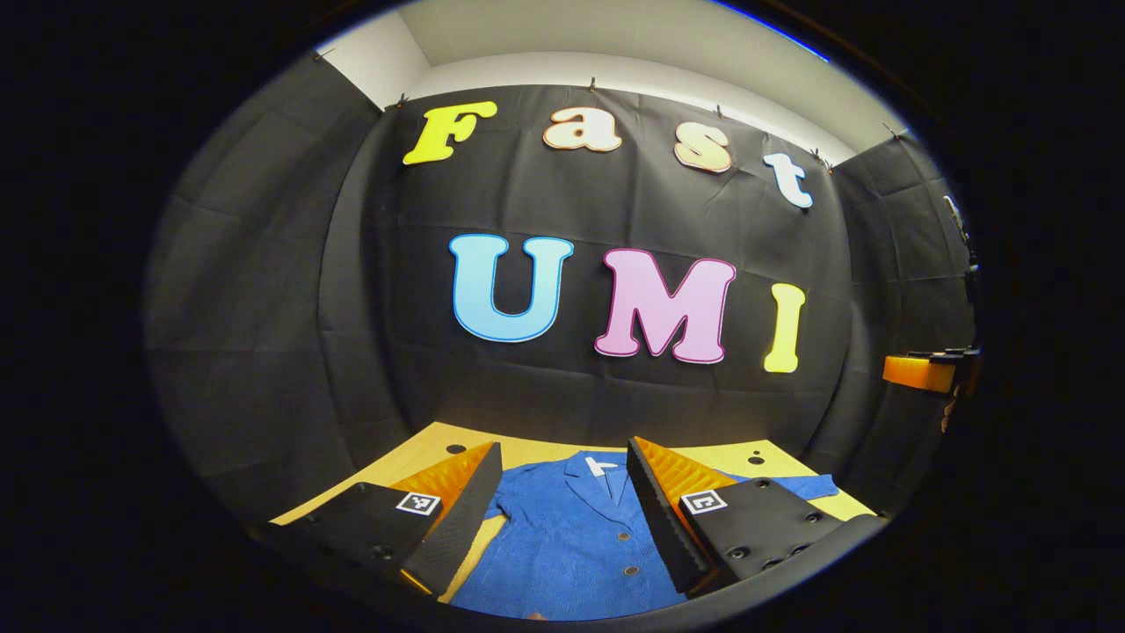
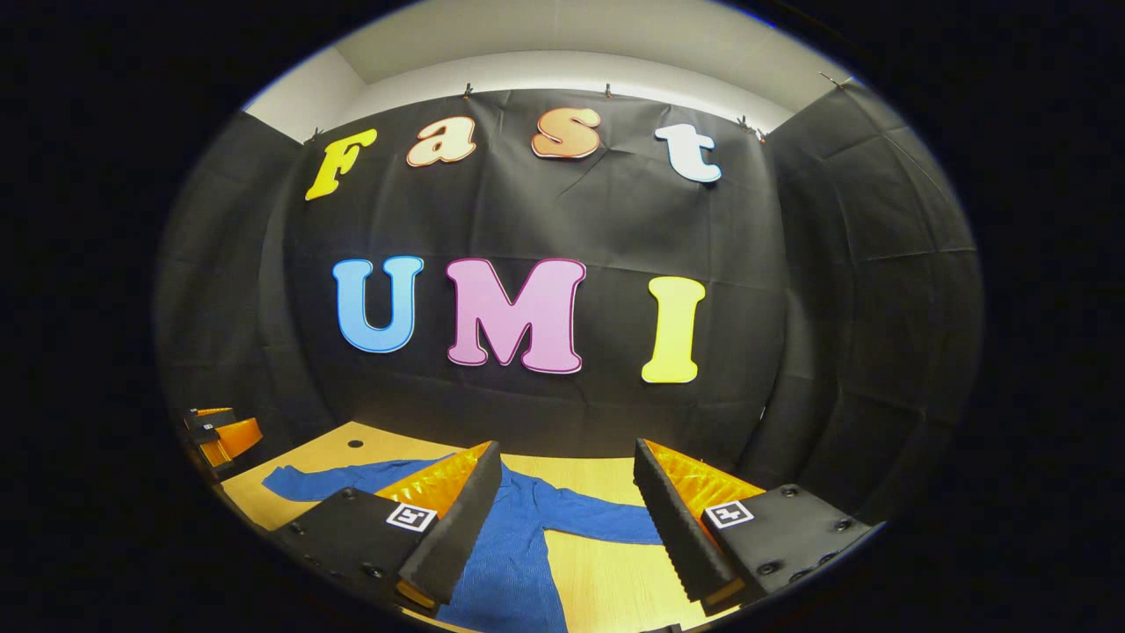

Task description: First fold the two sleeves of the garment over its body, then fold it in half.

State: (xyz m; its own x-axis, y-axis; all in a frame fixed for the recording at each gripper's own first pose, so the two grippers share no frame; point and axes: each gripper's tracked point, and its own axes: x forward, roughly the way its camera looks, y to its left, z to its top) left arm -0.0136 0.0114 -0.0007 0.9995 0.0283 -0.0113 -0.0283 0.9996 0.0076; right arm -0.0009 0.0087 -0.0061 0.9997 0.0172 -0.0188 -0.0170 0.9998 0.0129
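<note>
A blue buttoned shirt [image 1: 571, 536] lies flat on the wooden table [image 1: 439, 440], collar toward the far wall. My left gripper [image 1: 562, 519] hovers above its chest, open, with nothing between the fingers. In the right gripper view the same blue shirt [image 2: 514, 554] spreads across the table [image 2: 606, 571], one sleeve [image 2: 352, 479] stretched left and the other sleeve [image 2: 606, 523] stretched right. My right gripper [image 2: 567, 536] hangs open over that right sleeve and the shirt's side. The left gripper [image 2: 220, 435] appears far off at the left edge.
Black cloth walls close the booth behind and beside the table. Small round holes [image 1: 455, 448] sit in the tabletop near its far corners. The other gripper [image 1: 927, 369] shows at the right edge of the left gripper view.
</note>
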